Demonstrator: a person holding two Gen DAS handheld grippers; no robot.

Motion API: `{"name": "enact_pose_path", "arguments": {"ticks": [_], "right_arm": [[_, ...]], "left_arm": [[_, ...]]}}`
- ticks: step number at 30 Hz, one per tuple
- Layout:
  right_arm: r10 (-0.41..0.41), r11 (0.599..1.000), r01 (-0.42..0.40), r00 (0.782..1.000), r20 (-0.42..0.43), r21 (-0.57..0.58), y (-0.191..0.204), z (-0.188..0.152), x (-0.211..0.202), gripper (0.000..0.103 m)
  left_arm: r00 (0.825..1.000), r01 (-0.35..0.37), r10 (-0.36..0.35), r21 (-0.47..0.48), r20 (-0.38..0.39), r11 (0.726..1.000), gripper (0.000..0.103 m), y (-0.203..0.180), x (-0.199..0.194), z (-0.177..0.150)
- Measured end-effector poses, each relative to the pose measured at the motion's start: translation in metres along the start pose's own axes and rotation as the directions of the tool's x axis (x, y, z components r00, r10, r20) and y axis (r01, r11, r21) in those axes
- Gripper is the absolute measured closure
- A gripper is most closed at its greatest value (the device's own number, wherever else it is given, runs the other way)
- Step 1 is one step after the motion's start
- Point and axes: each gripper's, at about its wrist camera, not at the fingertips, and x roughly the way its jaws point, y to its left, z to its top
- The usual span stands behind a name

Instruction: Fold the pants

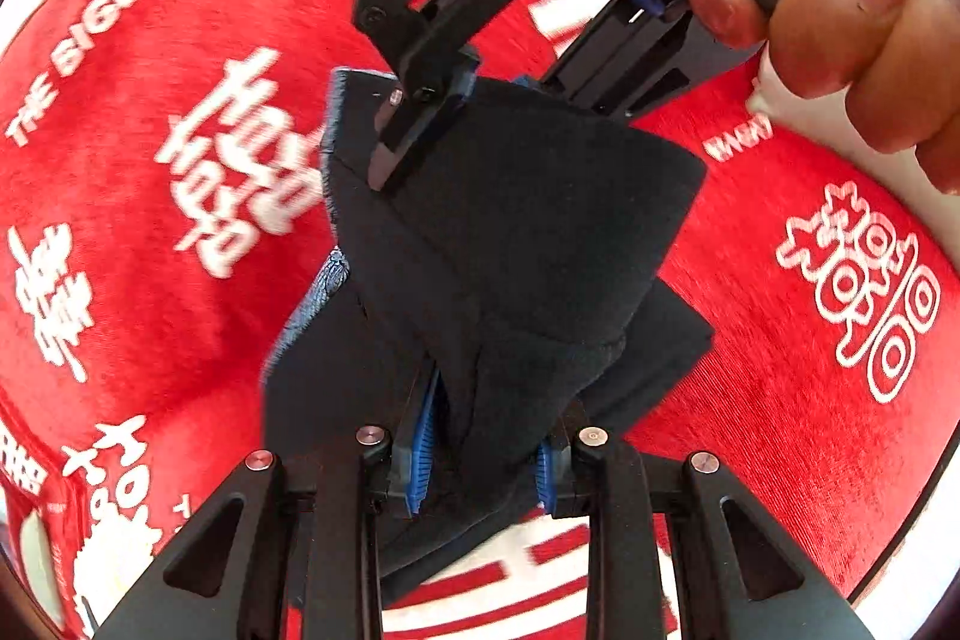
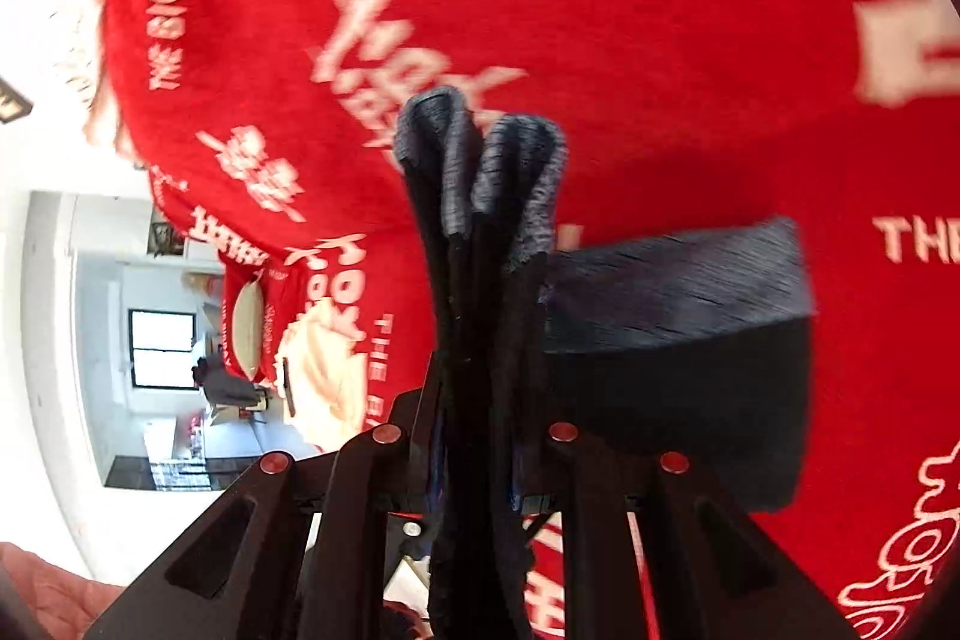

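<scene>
Hanging folded between my two tools, the dark pants (image 1: 516,232) sit above the red printed cloth (image 1: 150,220). My left gripper (image 1: 480,466) pinches one bunched edge; my right gripper (image 2: 474,460) pinches several gathered layers. A hand (image 1: 870,40) holds the right tool.

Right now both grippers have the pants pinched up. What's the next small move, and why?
Probably lower the pants flat onto the red cloth: the left gripper and right gripper both clamp bunched dark fabric hanging above it.
</scene>
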Motion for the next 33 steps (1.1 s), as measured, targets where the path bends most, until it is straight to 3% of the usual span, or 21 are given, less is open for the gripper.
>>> {"name": "enact_pose_path", "arguments": {"ticks": [5, 10, 11, 13, 14, 15, 19, 23, 25, 27, 29, 33], "right_arm": [[-0.042, 0.996, 0.044, 0.999, -0.018, 0.074, -0.069, -0.002, 0.016, 0.086], [-0.047, 0.994, 0.048, 0.999, -0.013, 0.101, -0.103, -0.009, 0.023, 0.086], [-0.046, 0.993, 0.047, 0.999, -0.013, 0.106, -0.107, -0.010, 0.024, 0.085], [-0.052, 0.993, 0.054, 0.999, -0.014, 0.104, -0.113, -0.012, 0.026, 0.084], [-0.068, 0.993, 0.069, 0.998, -0.010, 0.094, -0.113, -0.013, 0.025, 0.082], [-0.086, 0.992, 0.087, 0.996, -0.011, 0.086, -0.112, -0.014, 0.023, 0.081], [-0.145, 0.984, 0.146, 0.989, -0.012, 0.099, -0.105, -0.017, 0.021, 0.076], [-0.257, 0.961, 0.257, 0.966, -0.011, 0.099, -0.095, -0.021, 0.010, 0.067], [-0.332, 0.942, 0.330, 0.943, 0.027, 0.062, -0.085, -0.018, 0.000, 0.065], [-0.343, 0.939, 0.341, 0.937, 0.070, 0.041, -0.075, -0.007, -0.006, 0.060], [-0.331, 0.944, 0.327, 0.938, 0.101, 0.048, -0.070, 0.006, -0.007, 0.059], [-0.316, 0.949, 0.311, 0.940, 0.128, 0.058, -0.069, 0.037, 0.004, 0.059]], "left_arm": [[0.995, -0.006, 0.009, 0.030, -0.095, 1.000, 0.075, -0.025, 0.039, -0.006], [0.992, -0.034, 0.041, 0.061, -0.119, 0.998, 0.075, -0.039, 0.050, -0.008], [0.991, -0.041, 0.049, 0.069, -0.124, 0.997, 0.073, -0.042, 0.050, -0.008], [0.990, -0.015, 0.024, 0.063, -0.140, 0.998, 0.057, -0.039, 0.047, -0.008], [0.988, 0.017, -0.011, 0.038, -0.152, 0.999, 0.041, -0.034, 0.044, -0.009], [0.987, 0.046, -0.045, 0.002, -0.156, 0.999, 0.038, -0.025, 0.037, -0.010], [0.986, 0.087, -0.093, -0.049, -0.141, 0.995, 0.038, 0.009, 0.009, -0.015], [0.993, 0.008, -0.028, -0.176, -0.111, 0.984, 0.038, 0.082, -0.008, -0.011], [0.992, -0.039, 0.005, -0.266, -0.125, 0.963, 0.038, 0.128, 0.001, -0.007], [0.987, -0.071, 0.012, -0.361, -0.163, 0.930, 0.038, 0.173, 0.023, -0.006], [0.977, -0.071, -0.034, -0.471, -0.210, 0.880, 0.038, 0.215, 0.054, -0.010], [0.953, -0.038, -0.172, -0.659, -0.250, 0.751, 0.038, 0.272, 0.113, -0.025]]}}
